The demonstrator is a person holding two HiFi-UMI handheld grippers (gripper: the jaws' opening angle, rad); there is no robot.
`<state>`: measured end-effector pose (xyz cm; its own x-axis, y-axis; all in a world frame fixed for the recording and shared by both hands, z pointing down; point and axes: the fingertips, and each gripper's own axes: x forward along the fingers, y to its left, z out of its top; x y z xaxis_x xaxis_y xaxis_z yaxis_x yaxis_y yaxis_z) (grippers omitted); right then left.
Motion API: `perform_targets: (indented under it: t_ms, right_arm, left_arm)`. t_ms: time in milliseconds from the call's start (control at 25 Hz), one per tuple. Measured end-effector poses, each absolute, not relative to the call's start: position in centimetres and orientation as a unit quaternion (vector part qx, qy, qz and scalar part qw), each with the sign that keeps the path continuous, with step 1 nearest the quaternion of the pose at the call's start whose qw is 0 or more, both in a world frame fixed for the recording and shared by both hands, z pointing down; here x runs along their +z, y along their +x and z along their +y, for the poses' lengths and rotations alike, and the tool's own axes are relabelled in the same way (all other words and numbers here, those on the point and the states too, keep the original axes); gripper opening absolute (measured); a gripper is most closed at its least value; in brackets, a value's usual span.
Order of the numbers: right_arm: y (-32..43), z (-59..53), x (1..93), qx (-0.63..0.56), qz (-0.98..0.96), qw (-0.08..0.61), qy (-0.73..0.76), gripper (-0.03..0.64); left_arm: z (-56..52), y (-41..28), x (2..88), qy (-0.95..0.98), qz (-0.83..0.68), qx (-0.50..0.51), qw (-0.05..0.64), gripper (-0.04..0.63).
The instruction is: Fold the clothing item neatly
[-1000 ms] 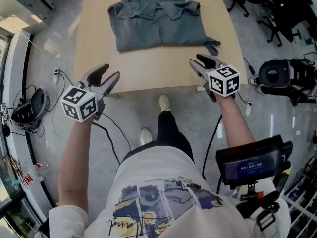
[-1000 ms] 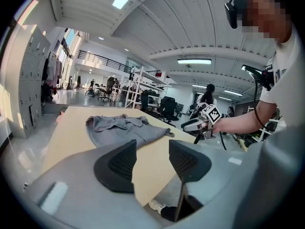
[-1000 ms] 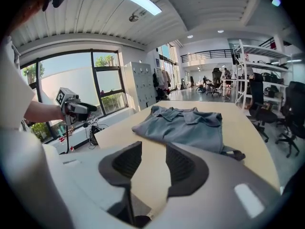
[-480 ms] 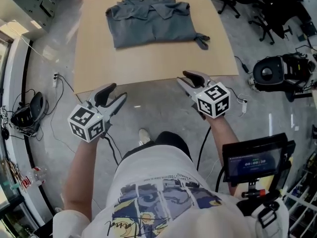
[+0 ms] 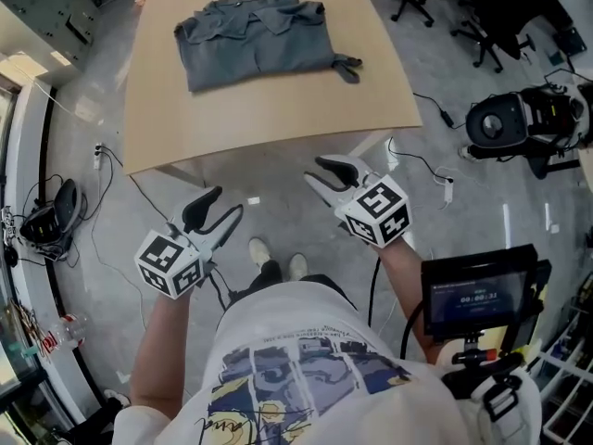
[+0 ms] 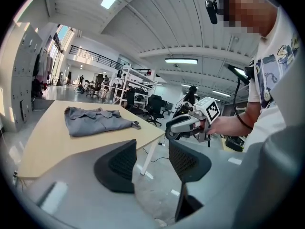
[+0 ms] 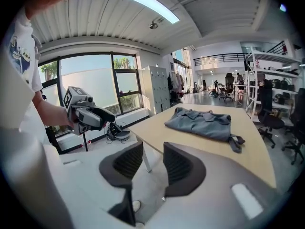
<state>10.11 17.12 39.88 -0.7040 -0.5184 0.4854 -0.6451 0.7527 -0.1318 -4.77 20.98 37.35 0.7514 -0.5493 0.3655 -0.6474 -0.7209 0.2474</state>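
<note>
A grey shirt (image 5: 250, 40) lies folded flat on the far part of the tan table (image 5: 278, 109), with a strap end sticking out at its right. Both grippers hang over the floor, short of the table's near edge and well apart from the shirt. My left gripper (image 5: 220, 209) is open with nothing between its jaws. My right gripper (image 5: 318, 171) is open too, its gap a little narrower, and empty. The left gripper view shows the shirt (image 6: 97, 119) beyond its empty jaws, and the right gripper view shows the shirt (image 7: 202, 122) likewise.
Office chairs (image 5: 500, 17) and a round black device (image 5: 505, 133) stand on the floor to the right of the table. Cables and gear (image 5: 56, 202) lie along the left wall. A small screen (image 5: 477, 295) hangs at the person's right side.
Both grippers have drawn back from the table's near edge toward the person and now hang over the floor. The shirt has stayed where it was.
</note>
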Motion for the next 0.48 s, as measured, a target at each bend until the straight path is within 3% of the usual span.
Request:
perform_targets:
  t_ms: [480]
  right_arm:
    - [11.2, 23.8, 37.6, 0.125, -0.927, 0.202, 0.289, 0.135]
  left_arm:
    - [27.5, -0.7, 35.9, 0.92, -0.32, 0.128, 0.186, 0.224]
